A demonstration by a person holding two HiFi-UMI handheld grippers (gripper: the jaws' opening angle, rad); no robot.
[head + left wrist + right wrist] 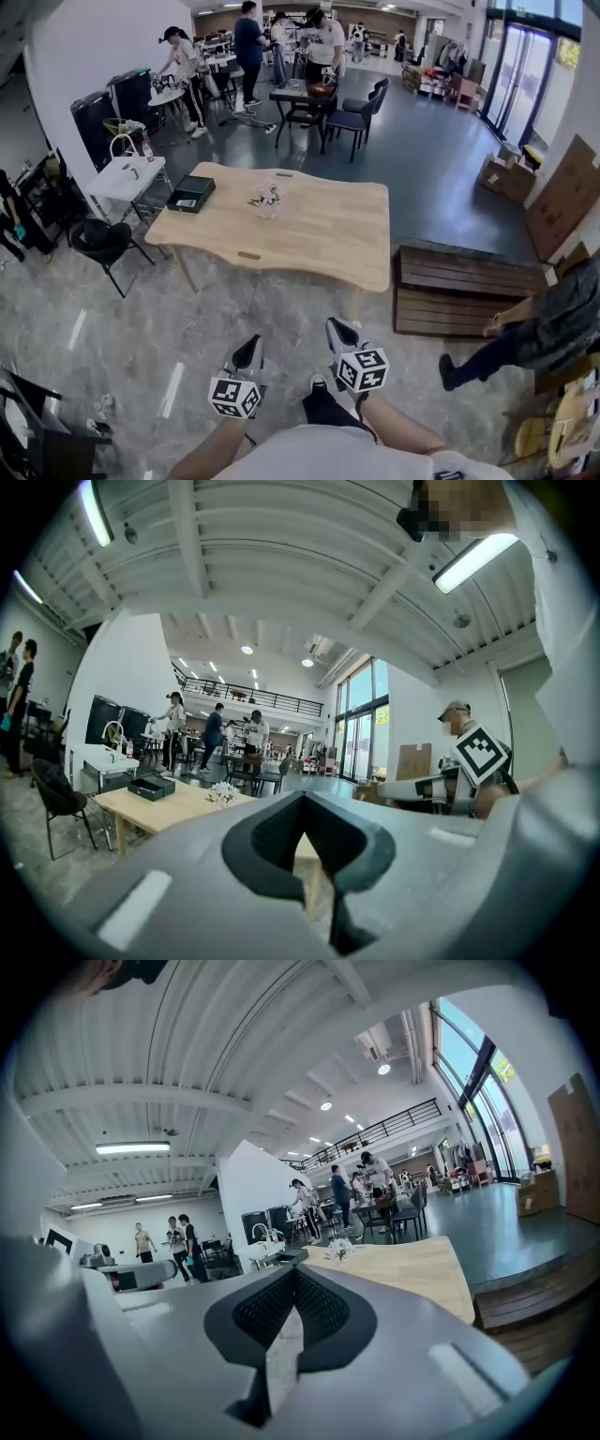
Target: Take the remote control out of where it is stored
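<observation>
Well beyond left hand-held gripper: black box

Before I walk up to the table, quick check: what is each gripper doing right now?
Left gripper: closed, holding nothing.
Right gripper: closed, holding nothing.

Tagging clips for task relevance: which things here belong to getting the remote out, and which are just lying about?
For the job:
black box on the wooden table, probably the storage; no remote visible
left tool and right tool, both shut, empty

Lying about:
flowers
black chair
wooden bench
cardboard boxes
</observation>
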